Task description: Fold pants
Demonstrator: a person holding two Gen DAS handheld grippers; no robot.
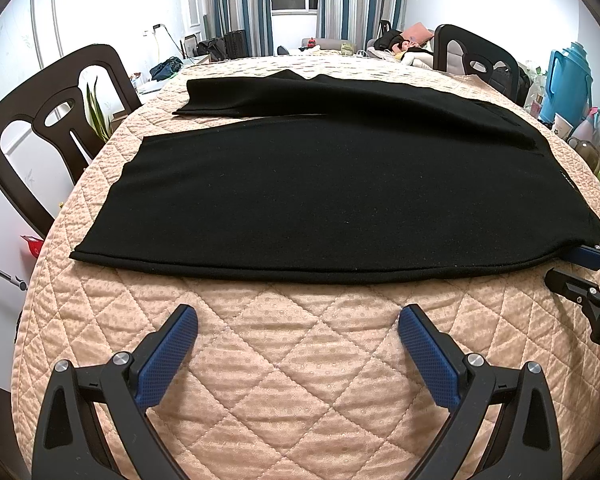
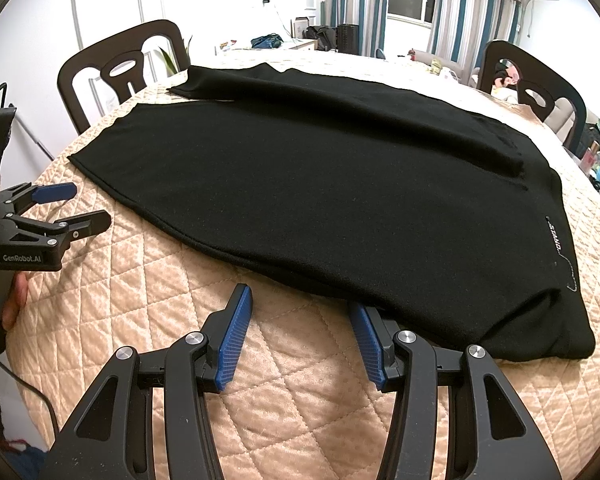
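Worktop: covered edge to edge by a quilted peach cloth with diamond stitching; carries the pants and both grippers.
Pants: black, spread flat across the middle of the worktop; near leg wide and smooth, far leg lying behind it and angled away, a strip of quilt showing between the two at the cuff end; near hem running along just ahead of both grippers; waist end toward the right.
Chairs: dark wooden, one at the worktop's left edge, another at the far right edge.
Curtains: striped blue and grey, hanging beside a dark window at the back of the room.
Flask: blue, standing among clutter off the right edge of the worktop.
Left gripper: low over bare quilt, short of the near hem; fingers spread wide apart, nothing between them, no contact with the cloth of the pants.
Right gripper: at the near hem close to the waist corner; fingers parted, left finger over bare quilt, right finger right at the hem with the black cloth lapping over its tip; nothing pinched.
Hand: seen from the right wrist camera at the left edge, wrapped round the left gripper's handle.
Label: small, pale lettering on the pants near the waist, too small to read surely.
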